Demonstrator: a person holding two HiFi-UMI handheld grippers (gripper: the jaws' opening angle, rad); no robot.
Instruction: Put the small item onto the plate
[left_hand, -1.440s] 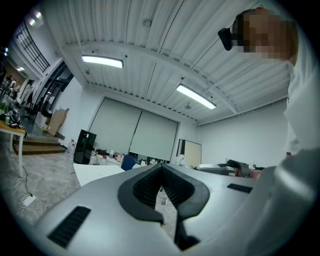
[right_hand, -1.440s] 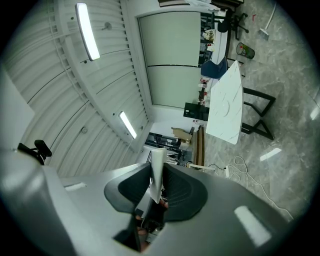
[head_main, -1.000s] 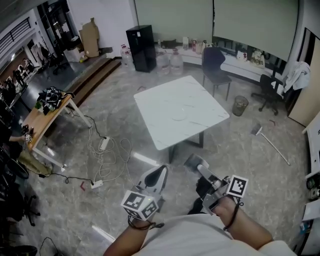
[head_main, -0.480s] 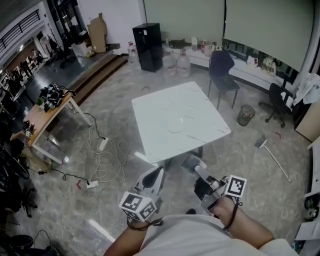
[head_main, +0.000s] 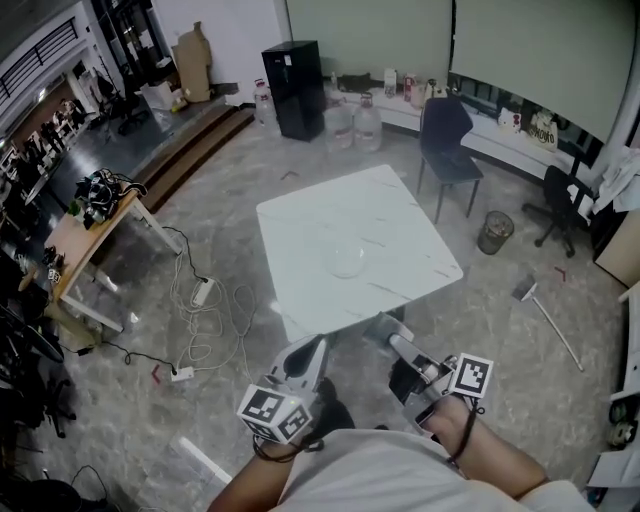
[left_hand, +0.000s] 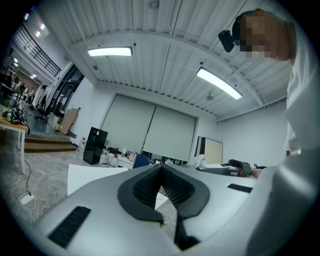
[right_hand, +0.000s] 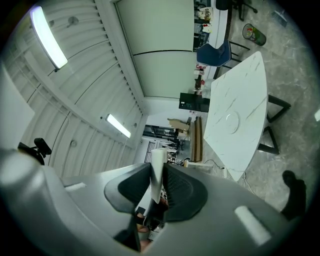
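A white square table stands ahead of me on the marble floor. A clear round plate lies near its middle and shows again as a small plate in the right gripper view. My right gripper is held low in front of my body, short of the table's near edge. In its own view the right gripper is shut on a small thin white item that sticks up between the pads. My left gripper hangs beside it; seen in the left gripper view, this left gripper is shut with nothing in it.
A dark blue chair stands behind the table, with a waste bin at its right. Cables and a power strip trail over the floor at the left, near a wooden desk. A broom lies on the floor at the right.
The table and plate have drawn nearer and lower in the head view. Both grippers keep their place in front of my body, the right one still shut on the white item.
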